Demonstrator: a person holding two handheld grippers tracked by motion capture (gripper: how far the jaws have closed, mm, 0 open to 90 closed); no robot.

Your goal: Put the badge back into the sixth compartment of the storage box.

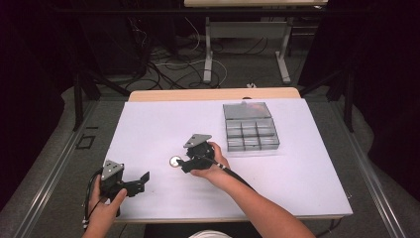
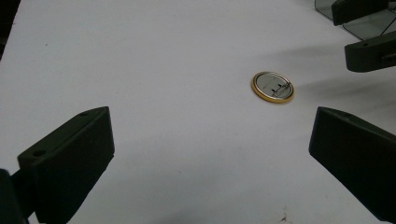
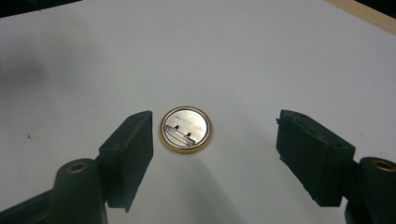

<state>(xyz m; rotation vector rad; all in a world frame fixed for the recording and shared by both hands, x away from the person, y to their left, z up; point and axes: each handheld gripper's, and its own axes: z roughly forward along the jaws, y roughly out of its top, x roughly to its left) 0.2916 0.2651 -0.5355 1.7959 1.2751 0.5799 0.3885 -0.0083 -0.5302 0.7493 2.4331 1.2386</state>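
Right gripper (image 3: pixel 212 140) jaws flank pin badge (image 3: pixel 186 129) — seemingly untouched.

**One badge, one box, two grippers**

One round pin badge (image 1: pixel 175 161) lies on the white table cover (image 1: pixel 297 168), metal back up with a gold rim. One clear plastic compartment box (image 1: pixel 250 128) stands farther back; its open tray shows nine compartments in three rows of three, and its lid counts as one flap behind. Two grippers are at the table: the left gripper (image 1: pixel 141 181) and the right gripper (image 1: pixel 179 162), each with two black jaws and one grey plate on top.
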